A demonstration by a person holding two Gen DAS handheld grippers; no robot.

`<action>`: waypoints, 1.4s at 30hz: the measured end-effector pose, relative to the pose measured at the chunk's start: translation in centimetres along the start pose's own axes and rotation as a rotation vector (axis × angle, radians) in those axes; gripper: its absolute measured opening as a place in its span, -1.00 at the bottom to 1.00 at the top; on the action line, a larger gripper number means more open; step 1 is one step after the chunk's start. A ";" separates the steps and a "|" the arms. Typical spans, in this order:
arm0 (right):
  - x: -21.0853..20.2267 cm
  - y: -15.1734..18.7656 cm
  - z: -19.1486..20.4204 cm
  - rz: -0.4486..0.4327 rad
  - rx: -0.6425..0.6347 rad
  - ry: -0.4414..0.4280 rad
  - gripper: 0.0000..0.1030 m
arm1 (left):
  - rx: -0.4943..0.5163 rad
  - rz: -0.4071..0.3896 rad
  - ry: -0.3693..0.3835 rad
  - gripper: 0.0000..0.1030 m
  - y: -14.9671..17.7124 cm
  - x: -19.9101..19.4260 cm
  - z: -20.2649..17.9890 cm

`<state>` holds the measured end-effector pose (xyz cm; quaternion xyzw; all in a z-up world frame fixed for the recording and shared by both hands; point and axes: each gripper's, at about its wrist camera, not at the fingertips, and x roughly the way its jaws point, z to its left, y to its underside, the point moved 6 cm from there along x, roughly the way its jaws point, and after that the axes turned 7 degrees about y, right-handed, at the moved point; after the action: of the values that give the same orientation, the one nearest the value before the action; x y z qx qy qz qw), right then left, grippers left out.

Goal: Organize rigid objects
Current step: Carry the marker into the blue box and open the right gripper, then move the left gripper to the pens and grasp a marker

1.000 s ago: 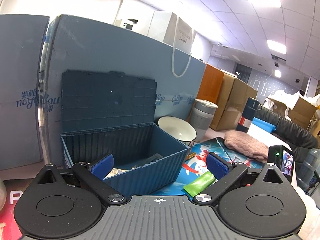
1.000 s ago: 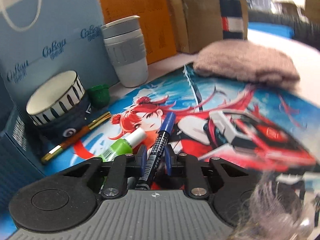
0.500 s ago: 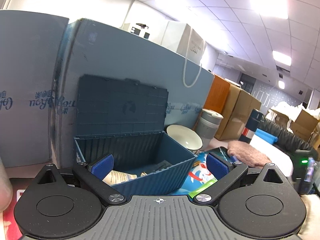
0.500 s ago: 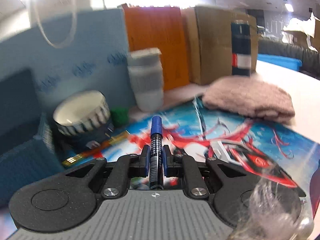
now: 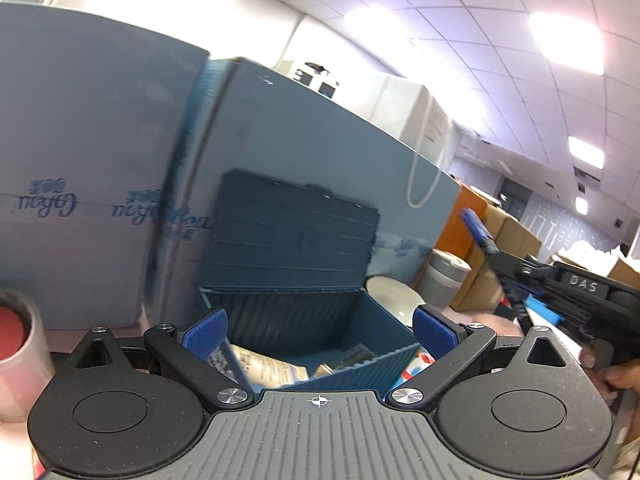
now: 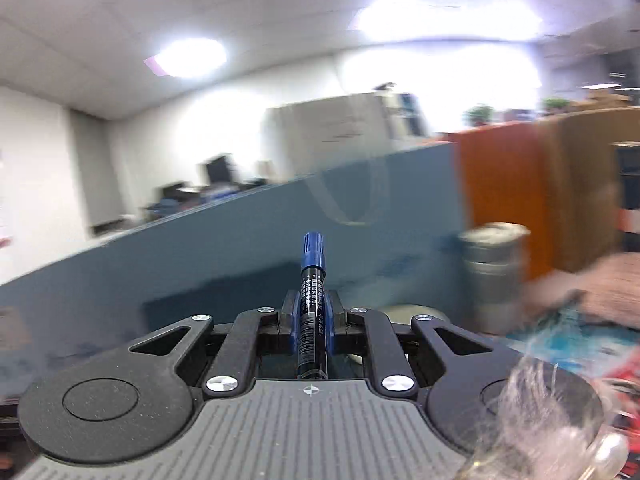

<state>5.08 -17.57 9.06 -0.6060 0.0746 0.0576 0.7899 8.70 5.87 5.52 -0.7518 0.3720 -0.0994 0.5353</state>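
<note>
A blue-capped black marker (image 6: 313, 300) stands between the pads of my right gripper (image 6: 312, 322), which is shut on it and lifted well off the table. In the left wrist view that same marker (image 5: 478, 232) and the right gripper (image 5: 498, 252) show at the right, above and right of the open blue storage box (image 5: 360, 354). The box's lid (image 5: 292, 236) leans back against a blue bag. Several items lie inside the box. My left gripper (image 5: 318, 326) is open in front of the box with nothing between its fingers.
Large blue paper bags (image 5: 100, 184) stand behind the box. A white bowl (image 5: 390, 294) and a grey lidded cup (image 5: 446, 276) sit to its right, with orange and brown cartons (image 5: 492, 240) beyond. A tape roll (image 5: 18, 344) is at the left. A pink cloth (image 6: 600, 292) lies on the printed mat.
My right gripper has lifted the marker off the printed mat and tilted up, and it now shows in the left wrist view. The left gripper has drifted sideways, still open.
</note>
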 end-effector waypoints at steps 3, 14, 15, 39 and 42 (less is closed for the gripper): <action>2.3 0.8 2.6 0.008 -0.029 -0.120 -0.76 | -0.022 -0.009 -0.004 0.95 -0.2 -0.2 0.7; 6.7 6.0 7.6 -0.136 -0.519 -0.152 -0.76 | -0.052 -0.008 -0.037 0.95 -0.2 -0.1 2.1; 6.9 6.9 7.6 -0.145 -0.577 -0.143 -0.76 | -0.052 -0.006 -0.039 0.95 -0.1 -0.1 2.2; 7.3 9.4 5.8 0.088 -0.639 -0.352 -0.38 | -0.062 0.006 -0.009 0.96 0.0 0.2 2.1; 7.0 9.0 5.7 0.068 -0.604 -0.341 0.05 | -0.063 0.006 -0.009 0.96 0.0 0.2 2.1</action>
<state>10.62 -9.75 0.61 -0.7913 -0.0586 0.2037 0.5736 10.02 7.28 4.58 -0.7677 0.3747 -0.0826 0.5132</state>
